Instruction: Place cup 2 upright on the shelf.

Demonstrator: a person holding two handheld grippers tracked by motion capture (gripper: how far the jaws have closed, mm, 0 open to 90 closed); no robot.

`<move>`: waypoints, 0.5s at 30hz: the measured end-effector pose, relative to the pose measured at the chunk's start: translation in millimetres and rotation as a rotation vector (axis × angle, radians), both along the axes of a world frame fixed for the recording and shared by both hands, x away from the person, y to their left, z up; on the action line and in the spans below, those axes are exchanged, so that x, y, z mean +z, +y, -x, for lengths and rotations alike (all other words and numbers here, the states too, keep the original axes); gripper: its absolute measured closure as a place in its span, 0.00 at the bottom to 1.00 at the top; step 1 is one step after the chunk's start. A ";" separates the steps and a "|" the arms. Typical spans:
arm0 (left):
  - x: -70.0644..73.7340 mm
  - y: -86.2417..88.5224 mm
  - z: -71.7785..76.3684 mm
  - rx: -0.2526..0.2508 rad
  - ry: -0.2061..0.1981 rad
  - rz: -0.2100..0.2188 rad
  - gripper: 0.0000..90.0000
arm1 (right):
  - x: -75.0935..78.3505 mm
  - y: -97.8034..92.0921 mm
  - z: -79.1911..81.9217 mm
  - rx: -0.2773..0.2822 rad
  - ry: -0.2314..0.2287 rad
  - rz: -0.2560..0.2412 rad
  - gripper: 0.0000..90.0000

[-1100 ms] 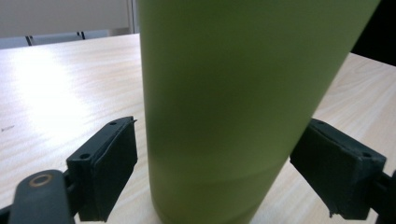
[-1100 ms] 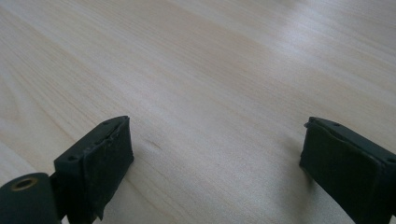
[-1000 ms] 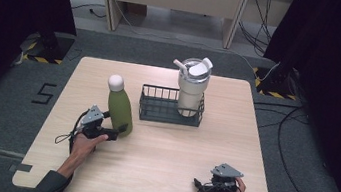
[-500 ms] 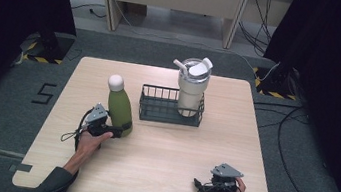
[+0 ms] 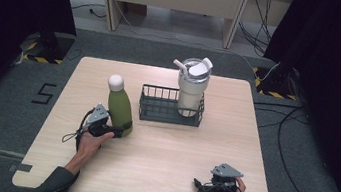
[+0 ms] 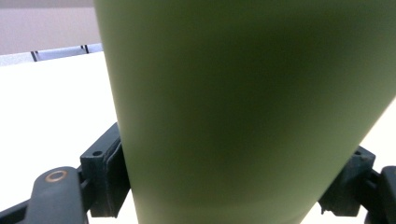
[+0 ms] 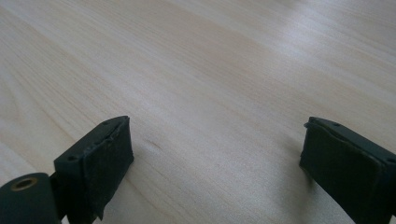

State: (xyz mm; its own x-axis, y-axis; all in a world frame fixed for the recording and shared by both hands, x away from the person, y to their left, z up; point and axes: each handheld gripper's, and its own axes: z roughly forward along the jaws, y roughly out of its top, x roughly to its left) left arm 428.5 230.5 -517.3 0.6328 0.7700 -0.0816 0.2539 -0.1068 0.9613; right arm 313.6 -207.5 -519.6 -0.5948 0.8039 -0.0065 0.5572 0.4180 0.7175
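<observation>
Two tongs are in my hands at the worktop (image 5: 160, 155). My left forearm comes in from the near edge and angles forward, with the left tongs (image 5: 121, 129) reaching toward the right and set low on the green bottle (image 5: 120, 109). In the left gripper view the jaws sit one on each side of the bottle's body, their pads pressed against it, so these tongs are clamped on the bottle. My right hand rests near the front right corner, holding the right tongs (image 5: 198, 186) low over bare wood; their jaws stand wide apart with nothing between them.

That bottle stands upright on the left half of the worktop, matte olive green with a rounded white cap (image 5: 116, 82), and narrows toward the neck. It is just left of the wire basket (image 5: 156, 110), whether touching I cannot tell.

Dark and rectangular, the basket sits at the middle of the worktop. A white tumbler (image 5: 192, 90) with a lid and a straw stands upright in its right end; its left part holds nothing.
</observation>
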 end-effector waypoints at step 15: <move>19.2 1.1 2.0 -0.015 0.011 -0.023 0.22 | 0.0 0.0 0.0 0.000 0.000 0.000 0.10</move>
State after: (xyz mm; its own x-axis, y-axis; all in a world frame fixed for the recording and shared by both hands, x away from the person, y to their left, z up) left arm 426.5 231.6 -498.0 0.6432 0.7624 -0.0712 0.2628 -0.1324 0.9557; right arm 313.6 -207.5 -519.6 -0.5948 0.8038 -0.0062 0.5572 0.4178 0.7176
